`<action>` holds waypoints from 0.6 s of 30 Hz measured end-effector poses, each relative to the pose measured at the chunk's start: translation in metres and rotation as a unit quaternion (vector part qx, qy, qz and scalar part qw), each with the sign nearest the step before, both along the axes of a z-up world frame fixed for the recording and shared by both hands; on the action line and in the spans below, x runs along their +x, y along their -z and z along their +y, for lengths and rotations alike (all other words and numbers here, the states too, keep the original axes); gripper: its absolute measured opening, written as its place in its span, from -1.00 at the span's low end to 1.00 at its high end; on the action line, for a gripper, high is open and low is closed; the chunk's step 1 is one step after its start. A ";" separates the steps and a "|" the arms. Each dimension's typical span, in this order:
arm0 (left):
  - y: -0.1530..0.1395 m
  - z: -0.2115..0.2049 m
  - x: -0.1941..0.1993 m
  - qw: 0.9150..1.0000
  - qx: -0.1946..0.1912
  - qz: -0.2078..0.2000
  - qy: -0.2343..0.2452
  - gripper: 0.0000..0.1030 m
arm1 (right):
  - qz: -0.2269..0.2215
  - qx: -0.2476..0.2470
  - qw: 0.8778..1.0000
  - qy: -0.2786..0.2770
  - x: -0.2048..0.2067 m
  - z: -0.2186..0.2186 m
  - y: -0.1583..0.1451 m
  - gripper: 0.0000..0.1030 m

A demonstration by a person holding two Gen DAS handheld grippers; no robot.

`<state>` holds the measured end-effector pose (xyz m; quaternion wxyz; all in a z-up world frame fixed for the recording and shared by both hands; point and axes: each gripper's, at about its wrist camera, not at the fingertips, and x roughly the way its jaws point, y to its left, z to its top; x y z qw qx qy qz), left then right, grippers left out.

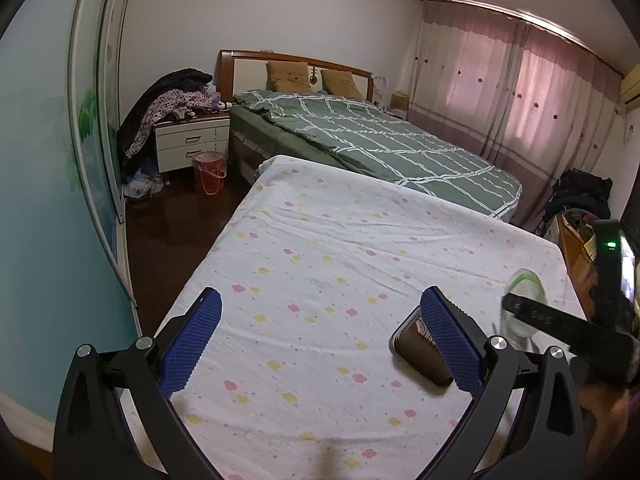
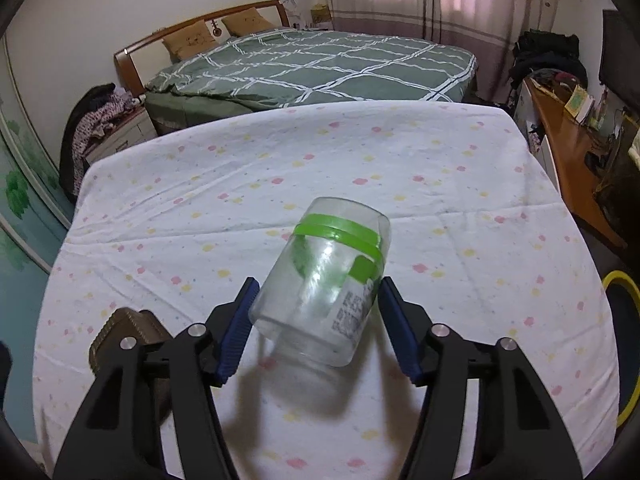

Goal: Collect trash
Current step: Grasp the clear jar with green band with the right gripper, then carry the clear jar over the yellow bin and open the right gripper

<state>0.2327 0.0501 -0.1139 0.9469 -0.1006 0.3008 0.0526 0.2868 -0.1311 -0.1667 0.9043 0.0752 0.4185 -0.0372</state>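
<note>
Clear plastic jar [image 2: 326, 292] clamped by right gripper [image 2: 316, 322], lower centre; brown cup [image 1: 420, 350] uncollected, left gripper [image 1: 320, 332] wide apart.

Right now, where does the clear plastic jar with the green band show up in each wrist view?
Left wrist view: the clear plastic jar with the green band sits at the right edge, blurred, partly behind the right gripper.
Right wrist view: centre of frame, between the right gripper's blue-padded fingers, above the sheet.
Shared landmark: the brown ridged cup lying on the floral sheet.
</note>
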 end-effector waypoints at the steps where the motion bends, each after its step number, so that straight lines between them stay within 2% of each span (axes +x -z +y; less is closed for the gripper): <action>1: 0.000 -0.001 0.000 1.000 0.002 0.001 0.002 0.90 | -0.002 0.005 1.000 0.000 -0.004 -0.003 -0.001 0.12; 7: 0.000 -0.007 -0.001 1.000 0.010 -0.001 0.011 0.90 | -0.028 0.032 0.999 0.007 -0.048 -0.040 -0.017 0.06; 18: 0.001 -0.017 -0.001 0.999 0.026 0.001 0.030 0.90 | -0.045 0.059 0.994 0.077 -0.121 -0.128 -0.028 0.01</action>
